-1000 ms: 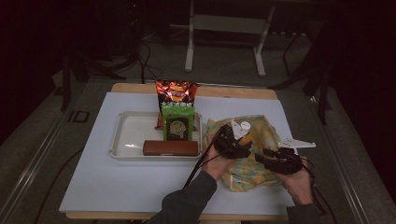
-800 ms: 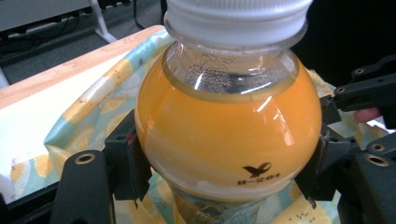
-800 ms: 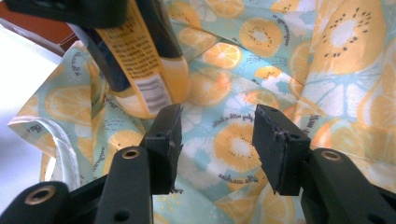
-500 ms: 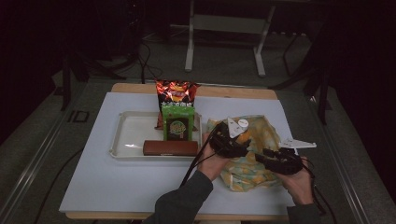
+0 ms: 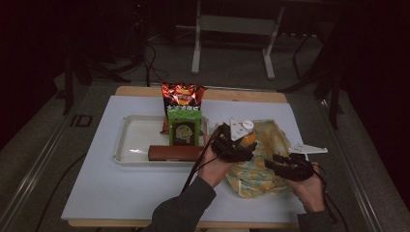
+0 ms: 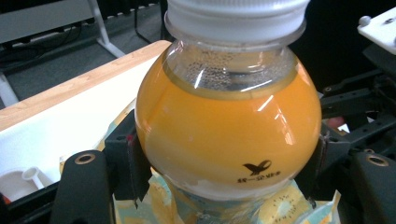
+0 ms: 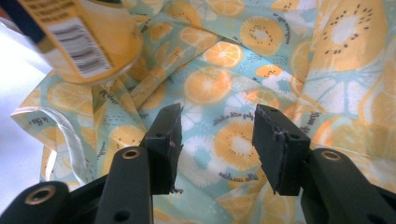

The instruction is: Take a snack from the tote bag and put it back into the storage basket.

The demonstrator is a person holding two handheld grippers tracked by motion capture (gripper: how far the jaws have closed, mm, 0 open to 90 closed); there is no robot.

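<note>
The bottle of orange drink (image 6: 228, 135) sits between the jaws of the left hand-held gripper (image 5: 235, 145), which press on its round shoulder from both sides just below the white cap (image 6: 236, 18); the grip is taken high, probably so the heavy lower part hangs straight and the cap stays upright; in the high view the bottle (image 5: 246, 137) is lifted above the fruit-print cloth bag (image 5: 261, 164), near the middle of the desk (image 5: 106, 193); in the right gripper view its labelled lower end (image 7: 81, 39) hangs tilted over the bag's folds (image 7: 280, 56), apart from the fabric as far as can be told.

The right hand-held gripper (image 5: 288, 167) rests low at the bag's right side with its jaws standing half open and nothing between them; the pads (image 7: 166, 140) hover just over the printed cloth, likely to pin or steady the bag so it does not rise with the bottle.

To the left lies a white tray (image 5: 130, 145); a green box (image 5: 184, 126) stands upright in it in front of a red snack bag (image 5: 183, 95), and a brown bar (image 5: 175, 152) lies flat along the near edge; the things are lined up there, so the tray looks like the place for what comes out of the bag; space remains on its left half.
</note>
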